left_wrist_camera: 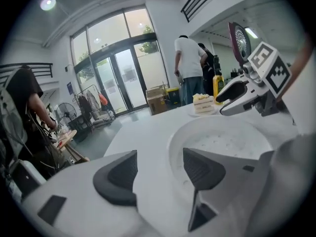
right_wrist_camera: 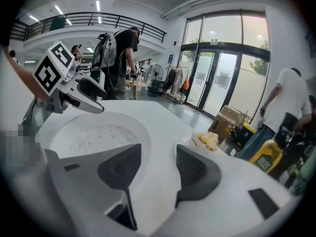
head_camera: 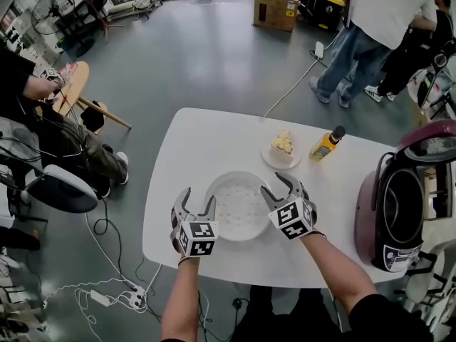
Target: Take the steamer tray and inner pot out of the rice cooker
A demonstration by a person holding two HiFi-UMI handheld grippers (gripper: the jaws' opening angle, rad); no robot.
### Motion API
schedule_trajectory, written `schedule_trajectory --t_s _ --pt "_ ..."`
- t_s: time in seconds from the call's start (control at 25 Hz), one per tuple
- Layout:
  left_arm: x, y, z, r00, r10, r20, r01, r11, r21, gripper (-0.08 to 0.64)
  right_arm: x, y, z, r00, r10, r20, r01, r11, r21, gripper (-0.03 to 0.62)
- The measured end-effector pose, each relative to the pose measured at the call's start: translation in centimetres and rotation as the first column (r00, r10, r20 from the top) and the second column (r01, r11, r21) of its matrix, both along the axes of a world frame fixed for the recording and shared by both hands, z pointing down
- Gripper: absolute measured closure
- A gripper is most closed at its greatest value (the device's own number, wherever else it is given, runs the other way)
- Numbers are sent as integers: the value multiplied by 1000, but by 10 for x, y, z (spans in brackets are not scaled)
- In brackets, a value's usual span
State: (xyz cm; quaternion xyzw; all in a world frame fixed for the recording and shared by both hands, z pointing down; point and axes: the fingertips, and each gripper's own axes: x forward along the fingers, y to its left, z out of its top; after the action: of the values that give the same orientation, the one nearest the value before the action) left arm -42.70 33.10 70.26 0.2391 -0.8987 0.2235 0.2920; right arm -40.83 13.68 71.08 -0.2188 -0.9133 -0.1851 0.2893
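Observation:
The white perforated steamer tray [head_camera: 239,209] rests flat on the white table [head_camera: 206,137]. My left gripper [head_camera: 199,199] is at its left rim and my right gripper [head_camera: 278,187] at its right rim. Each straddles the rim, one jaw over the tray's inside and one outside, and is open, with a gap between the pads and the rim. The left gripper view shows the tray [left_wrist_camera: 232,142] past my left gripper [left_wrist_camera: 160,169]. The right gripper view shows it [right_wrist_camera: 94,137] beyond my right gripper [right_wrist_camera: 158,169]. The maroon rice cooker [head_camera: 370,212] stands at the right, lid [head_camera: 431,137] raised, its dark inside [head_camera: 405,205] showing.
Behind the tray are a small plate with cake [head_camera: 282,148] and a yellow bottle [head_camera: 326,144]. A person sits by chairs [head_camera: 60,187] at the left, and two people stand at the far right [head_camera: 370,27] near a cardboard box [head_camera: 276,6]. Cables lie on the floor.

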Motion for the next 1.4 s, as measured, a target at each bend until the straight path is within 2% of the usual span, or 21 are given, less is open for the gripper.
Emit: schedule_trajectory --t_s 0.12,0.24,0.36,0.48,0.6,0.72,0.96,1.24,1.4 --pt "6 -4 -40 999 -37 33 33 994 101 249 7 -5 -42 998 26 57 -23 999 -48 383" --pt "26 -16 -79 997 -66 49 55 978 201 241 30 -13 -84 993 29 114 -20 996 -81 383" --pt "48 -21 -123 995 -78 56 61 963 264 233 60 -19 -133 989 21 146 -3 992 -128 383" --pt "53 -36 -167 993 -74 94 41 950 309 236 77 -36 -185 976 24 219 8 989 -145 383" --pt "69 -67 -193 990 -31 141 -15 951 309 238 103 -63 -219 962 35 272 3 991 -136 383" --pt "91 -106 -209 987 38 159 -86 947 308 238 131 -90 -243 949 51 311 -14 993 -120 383" --pt "136 -205 -231 964 202 171 -250 910 331 242 178 -154 -273 929 124 348 -92 990 -108 383" --pt "172 -286 -255 939 302 162 -343 851 397 242 225 -223 -293 905 214 367 -183 976 -117 383" --pt "188 -324 -263 931 331 153 -365 833 417 247 245 -266 -297 901 250 355 -217 967 -132 383"
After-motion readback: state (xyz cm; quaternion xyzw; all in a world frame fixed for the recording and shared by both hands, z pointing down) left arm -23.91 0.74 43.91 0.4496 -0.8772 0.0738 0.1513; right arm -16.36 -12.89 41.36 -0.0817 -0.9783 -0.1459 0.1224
